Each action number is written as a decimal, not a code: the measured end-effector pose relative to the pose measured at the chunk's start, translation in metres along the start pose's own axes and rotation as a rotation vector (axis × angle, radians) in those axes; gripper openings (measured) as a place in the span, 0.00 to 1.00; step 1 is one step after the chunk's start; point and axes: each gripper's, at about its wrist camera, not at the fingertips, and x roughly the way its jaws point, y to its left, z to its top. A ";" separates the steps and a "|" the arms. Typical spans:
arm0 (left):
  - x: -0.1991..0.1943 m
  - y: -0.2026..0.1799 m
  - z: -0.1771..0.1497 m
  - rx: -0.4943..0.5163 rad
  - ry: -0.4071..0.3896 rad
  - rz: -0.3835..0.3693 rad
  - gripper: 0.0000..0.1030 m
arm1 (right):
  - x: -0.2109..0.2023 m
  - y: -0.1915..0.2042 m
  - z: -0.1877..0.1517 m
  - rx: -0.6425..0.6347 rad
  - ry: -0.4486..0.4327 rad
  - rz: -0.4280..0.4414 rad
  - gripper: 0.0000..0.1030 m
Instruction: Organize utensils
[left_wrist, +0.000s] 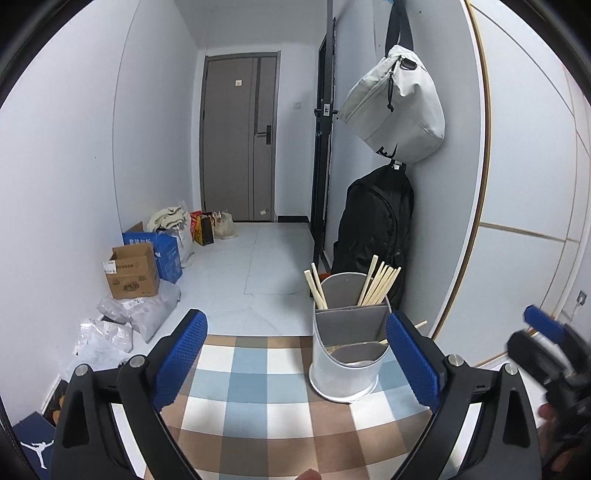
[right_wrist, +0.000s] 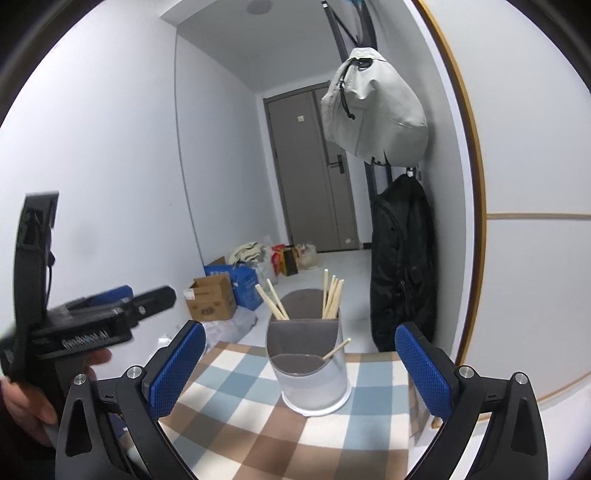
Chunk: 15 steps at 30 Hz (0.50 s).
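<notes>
Left gripper (left_wrist: 295, 363): blue dimpled pads are held wide apart with nothing between them; the checked cloth is seen through the gap.
Right gripper (right_wrist: 300, 363): its blue pads are likewise spread wide and nothing is gripped; the holder is framed between them.
Tablecloth (left_wrist: 240, 398): a check of blue, brown and white squares is laid over the table.
Utensil holder (left_wrist: 347, 354): a round white cup with grey inner dividers is stood upright on the cloth, toward the table's far edge, near the right-hand wall.
Chopsticks (left_wrist: 378, 286): pale wooden sticks are stood in two rear compartments, a pair on the left and a larger bunch on the right; one more stick (right_wrist: 336, 349) is leaned in the low front compartment.
Writing: white lettering is carried on the left gripper's black body in the right wrist view, but it is too blurred to be read with certainty.
Cardboard box (left_wrist: 133, 271): printed characters are visible, too small to be read.
Blue box (left_wrist: 168, 254): white print is shown, unreadable.
Dark blue item (left_wrist: 35, 446): a white jumping-figure logo is printed on it.
Grey bag (left_wrist: 397, 105): it is hung on the wall above a black backpack (left_wrist: 373, 229).
</notes>
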 end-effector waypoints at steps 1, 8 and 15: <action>0.000 0.000 -0.003 0.003 -0.005 0.003 0.92 | -0.002 0.000 -0.001 0.003 -0.004 -0.001 1.00; 0.005 0.001 -0.011 -0.024 0.015 -0.001 0.92 | -0.005 0.000 -0.004 0.009 0.001 -0.001 1.00; -0.001 -0.008 -0.008 0.026 -0.021 0.024 0.92 | -0.005 -0.002 -0.005 0.021 0.002 0.005 1.00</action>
